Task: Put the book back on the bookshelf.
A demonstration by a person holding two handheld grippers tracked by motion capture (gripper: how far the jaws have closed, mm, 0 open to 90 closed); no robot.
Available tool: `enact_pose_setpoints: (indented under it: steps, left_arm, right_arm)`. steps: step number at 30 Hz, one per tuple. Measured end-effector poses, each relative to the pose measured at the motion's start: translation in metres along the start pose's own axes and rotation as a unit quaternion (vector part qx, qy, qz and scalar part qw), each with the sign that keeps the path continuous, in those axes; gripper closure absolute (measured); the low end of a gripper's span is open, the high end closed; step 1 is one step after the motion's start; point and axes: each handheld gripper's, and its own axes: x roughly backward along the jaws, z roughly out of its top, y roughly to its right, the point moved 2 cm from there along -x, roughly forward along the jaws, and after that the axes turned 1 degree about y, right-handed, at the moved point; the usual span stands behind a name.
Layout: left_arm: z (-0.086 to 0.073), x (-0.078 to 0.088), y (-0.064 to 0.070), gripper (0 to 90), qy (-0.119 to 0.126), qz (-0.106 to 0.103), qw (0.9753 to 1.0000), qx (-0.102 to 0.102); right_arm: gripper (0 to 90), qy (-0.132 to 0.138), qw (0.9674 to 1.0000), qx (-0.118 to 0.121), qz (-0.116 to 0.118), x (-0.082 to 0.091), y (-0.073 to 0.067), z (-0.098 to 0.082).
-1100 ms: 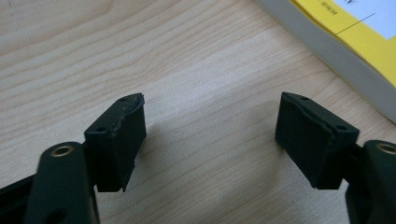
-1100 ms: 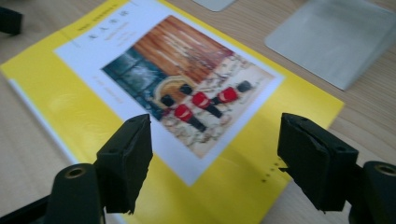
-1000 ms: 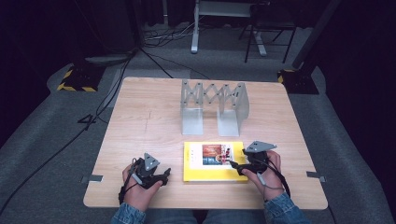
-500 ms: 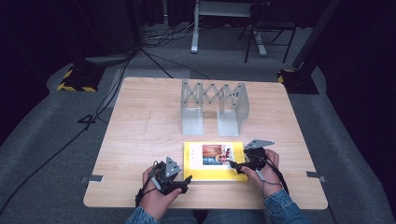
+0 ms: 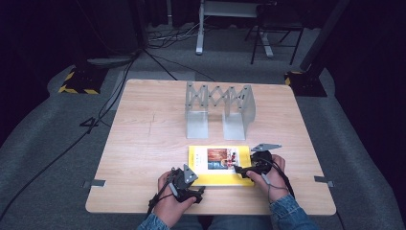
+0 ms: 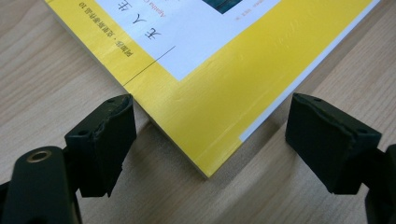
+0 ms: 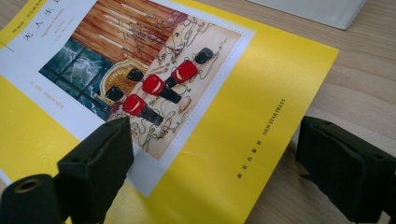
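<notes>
A yellow book [image 5: 218, 176] with a picture on its cover lies flat near the front edge of the wooden table [image 5: 143, 143]. My left gripper [image 5: 195, 188] sits at the book's near left corner. In the left gripper view that gripper [image 6: 210, 114] is open, its jaws have just been opening, and the book's corner [image 6: 210, 140] lies between them untouched. My right gripper [image 5: 238, 168] rests at the book's right edge. In the right gripper view that gripper [image 7: 215, 135] is open too, jaws just opened wider, one jaw over the cover [image 7: 261, 70], the other beside the edge.
A grey metal folding rack [image 5: 219, 110] with two upright plates stands behind the book at mid-table. Bare wood stretches to the left of the book. Stands, cables and a striped base sit on the floor beyond the table.
My left hand has slid right along the front edge, from well left of the book to its near left corner. The right hand has stayed at the book's right side.
</notes>
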Motion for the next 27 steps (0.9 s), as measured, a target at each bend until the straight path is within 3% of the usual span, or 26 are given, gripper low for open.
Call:
enact_pose_setpoints:
  steps: [10, 12, 14, 21, 25, 27]
  left_arm:
    - [0.000, 0.001, -0.001, 18.5, -0.001, 0.004, 1.0000, -0.004]
    - [0.000, 0.000, -0.001, 18.6, 0.001, 0.005, 1.0000, -0.002]
    - [0.000, 0.000, 0.000, 18.7, 0.000, 0.004, 1.0000, 0.000]
    - [0.000, 0.001, 0.000, 18.8, 0.001, 0.010, 1.0000, -0.001]
    - [-0.001, 0.000, 0.002, 20.3, 0.007, 0.009, 0.9999, 0.004]
    - [-0.001, 0.000, 0.002, 22.3, 0.008, 0.010, 0.9999, 0.005]
  right_arm:
    - [16.1, 0.008, 0.9996, 0.018, -0.018, 0.004, -0.008, 0.001]
    - [18.3, 0.009, 0.9991, 0.030, -0.028, 0.006, -0.010, 0.002]
    - [25.9, 0.012, 0.9980, 0.043, -0.045, 0.011, -0.013, 0.004]
    - [35.5, 0.031, 0.9983, 0.038, -0.031, 0.024, -0.015, 0.005]
    - [45.3, 0.034, 0.9993, 0.014, 0.007, 0.035, -0.009, -0.006]
    - [48.4, 0.029, 0.9995, 0.005, 0.012, 0.038, -0.007, -0.011]
